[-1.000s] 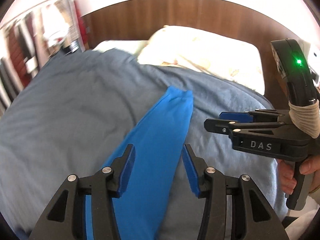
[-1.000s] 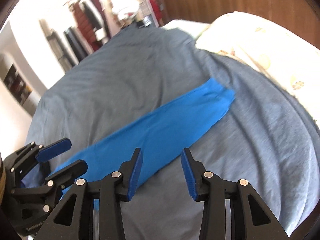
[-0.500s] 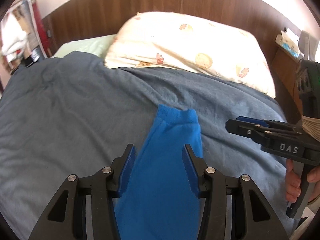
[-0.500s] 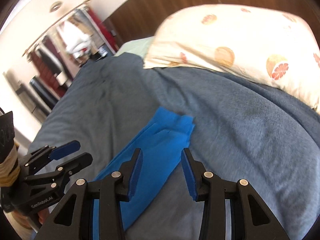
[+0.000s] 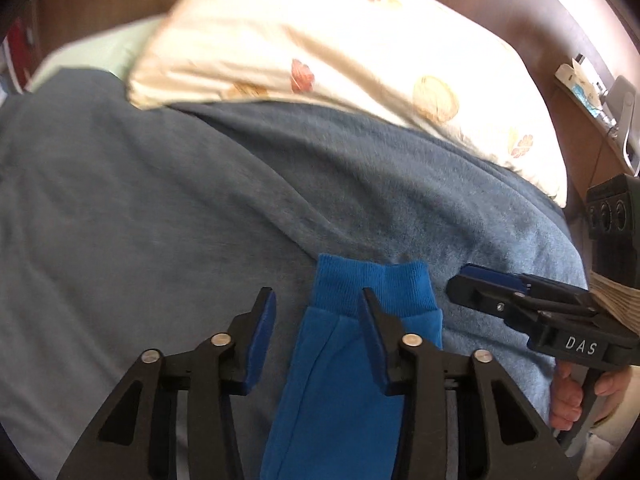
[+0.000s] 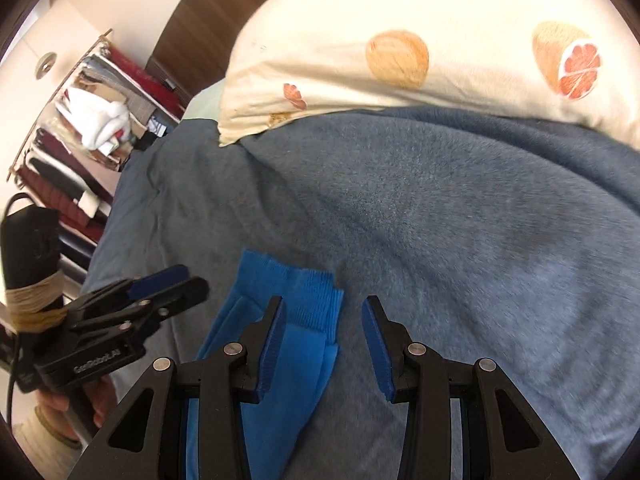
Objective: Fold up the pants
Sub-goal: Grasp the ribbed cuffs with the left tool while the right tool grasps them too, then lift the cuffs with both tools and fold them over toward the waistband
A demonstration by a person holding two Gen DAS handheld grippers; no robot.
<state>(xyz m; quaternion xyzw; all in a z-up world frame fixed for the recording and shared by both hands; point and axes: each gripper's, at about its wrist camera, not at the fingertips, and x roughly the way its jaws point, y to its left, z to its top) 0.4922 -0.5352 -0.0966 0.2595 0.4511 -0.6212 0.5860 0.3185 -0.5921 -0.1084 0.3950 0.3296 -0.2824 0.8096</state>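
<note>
The left claw (image 5: 316,336) fills the lower middle of the left wrist view, its jaws part open and closing; its right pad stands over the ribbed cuff of the blue pants (image 5: 344,380), its left pad over bare blanket, and neither pad presses on cloth yet. The right claw (image 6: 324,340) sits at the lower middle of its own view, jaws part open and empty; its left pad overlaps the right edge of the pants (image 6: 288,344), its right pad hangs over the blanket.

Each claw shows in the other's view: the right one at the right edge of the left wrist view, just beside the cuff, the left one at the lower left of the right wrist view, just beside the cuff's other side.

This looks like the reach for the cuff end, one claw at each corner, before the legs are carried back over the rest. The next move calls for lowering each claw so that one pad slips under the cuff corner, then pinching both layers without catching the blanket.

The pants lie flat on the grey-blue blanket (image 5: 160,200) of the bed, running from the bottom edge up to mid-frame, cuffs pointing toward the fruit-print pillow (image 6: 460,40) in the upper part of the frame, well apart from it.
</note>
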